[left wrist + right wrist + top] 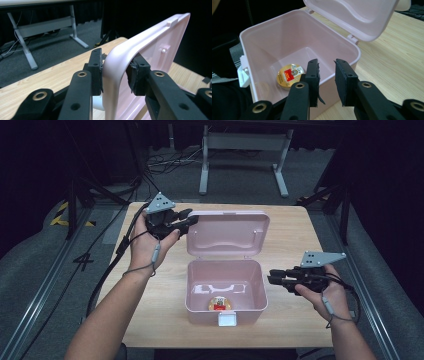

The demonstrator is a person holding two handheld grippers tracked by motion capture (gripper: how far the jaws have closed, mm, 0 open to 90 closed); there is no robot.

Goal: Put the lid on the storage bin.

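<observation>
While the pink box [226, 290] at centre frame stands open with a small round tin [219, 303] inside, the left gripper [186, 218] straddles the raised lid's [227, 234] upper-left edge, jaws slack. The right gripper [271, 279] waits empty and part-open beside the box; closing seems left.

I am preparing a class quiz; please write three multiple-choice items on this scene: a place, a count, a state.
1. Where in the pink plastic box lies the round gold-topped tub? A by the front wall with the white latch; B by the hinge wall; C in a back corner.
2. How many things lie in the box? A one; B two; C three.
3. The box's hinged lid is: A shut; B open, upright; C removed.
Key: A, tub beside latch wall; A, tub alone; B, lid stands behind.
</observation>
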